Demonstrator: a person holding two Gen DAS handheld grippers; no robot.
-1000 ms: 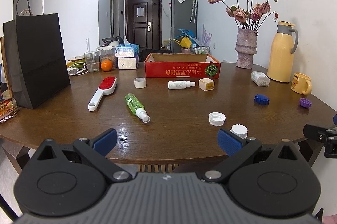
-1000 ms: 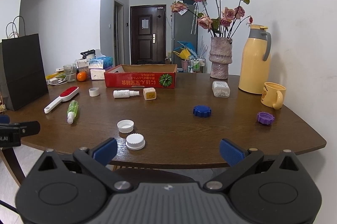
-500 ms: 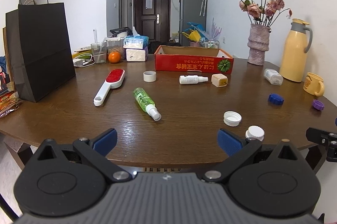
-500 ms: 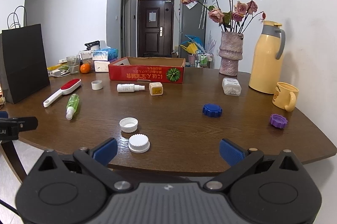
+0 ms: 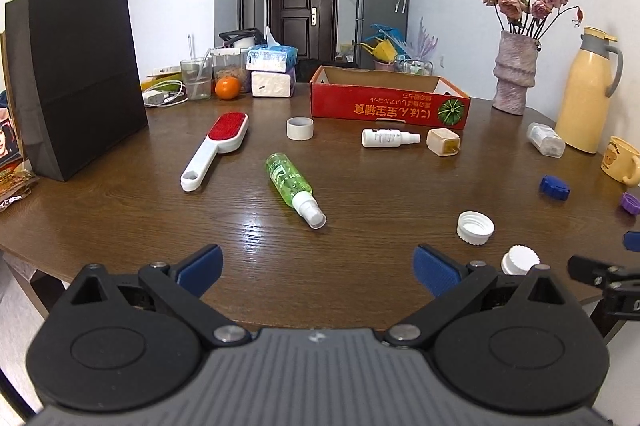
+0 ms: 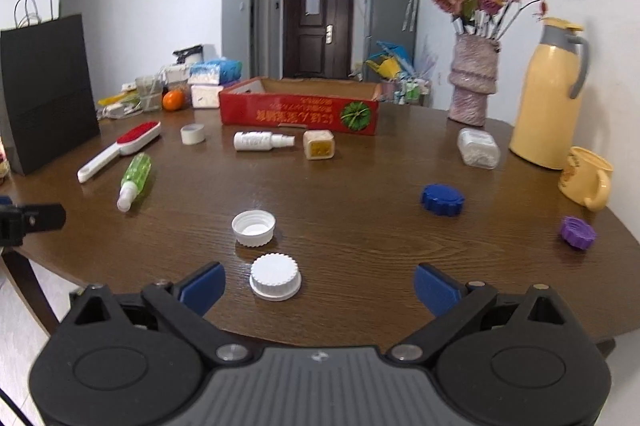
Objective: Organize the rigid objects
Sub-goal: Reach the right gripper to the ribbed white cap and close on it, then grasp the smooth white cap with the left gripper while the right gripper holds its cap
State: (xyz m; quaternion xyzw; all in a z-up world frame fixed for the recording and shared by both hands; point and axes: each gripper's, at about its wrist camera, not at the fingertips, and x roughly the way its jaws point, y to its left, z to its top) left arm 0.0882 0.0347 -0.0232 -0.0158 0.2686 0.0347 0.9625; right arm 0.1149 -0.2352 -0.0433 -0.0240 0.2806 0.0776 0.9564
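Bottles [image 5: 294, 184], caps [image 6: 275, 277] lie scattered before red box [image 6: 299, 111].

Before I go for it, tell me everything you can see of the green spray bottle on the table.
The green spray bottle is clear green plastic with a label, white pump head and clear cap. It lies on its side on the bare wooden table, cap toward the cameras, between the red lint brush and the white caps. Nothing touches it.

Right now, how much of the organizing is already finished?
Nothing looks done: the red box shows nothing inside from here. In hand: nothing; the left gripper is open, the right gripper is closing slightly, empty. Left: green spray bottle, white caps, blue cap, purple cap, lint brush, all loose on the table.
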